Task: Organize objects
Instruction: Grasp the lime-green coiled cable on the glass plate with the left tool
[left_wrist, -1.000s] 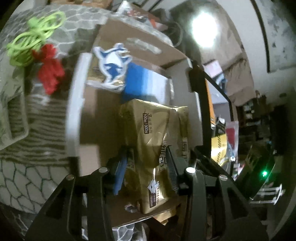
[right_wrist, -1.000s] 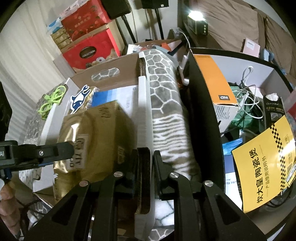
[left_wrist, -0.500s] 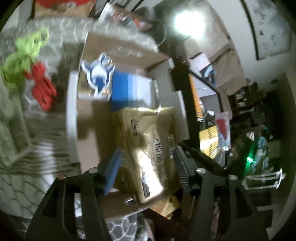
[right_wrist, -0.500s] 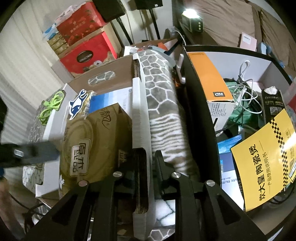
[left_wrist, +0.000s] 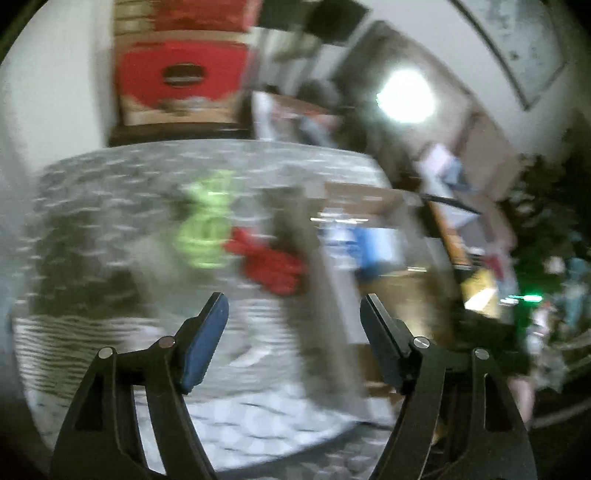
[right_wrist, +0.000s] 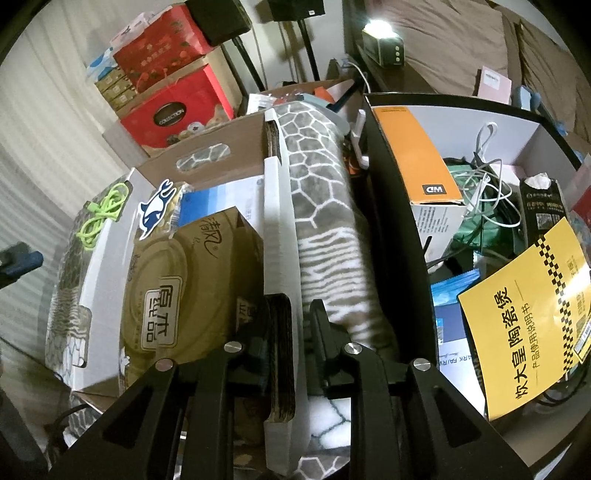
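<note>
A gold tissue pack (right_wrist: 184, 288) lies in a cardboard box (right_wrist: 214, 147), next to a blue-and-white pack (right_wrist: 221, 199) and a fish-shaped packet (right_wrist: 157, 208). My right gripper (right_wrist: 286, 325) is shut on the box's cardboard side wall (right_wrist: 275, 221). My left gripper (left_wrist: 295, 321) is open and empty, above the grey patterned blanket (left_wrist: 110, 206); its view is blurred. A green cord (left_wrist: 207, 232) and a red item (left_wrist: 269, 264) lie on the blanket ahead of it. The green cord also shows in the right wrist view (right_wrist: 103, 216), and the left fingertip (right_wrist: 22, 260) shows at the left edge.
Red gift boxes (right_wrist: 166, 92) are stacked behind the cardboard box. A black-rimmed bin (right_wrist: 391, 221) at the right holds an orange box (right_wrist: 417, 155), white cables (right_wrist: 487, 192) and a yellow leaflet (right_wrist: 528, 314). The blanket (right_wrist: 325, 206) fills the gap between box and bin.
My left gripper has let go of the gold tissue pack, which now lies in the box, and has swung away to the left over the blanket. My right gripper has kept its hold.
</note>
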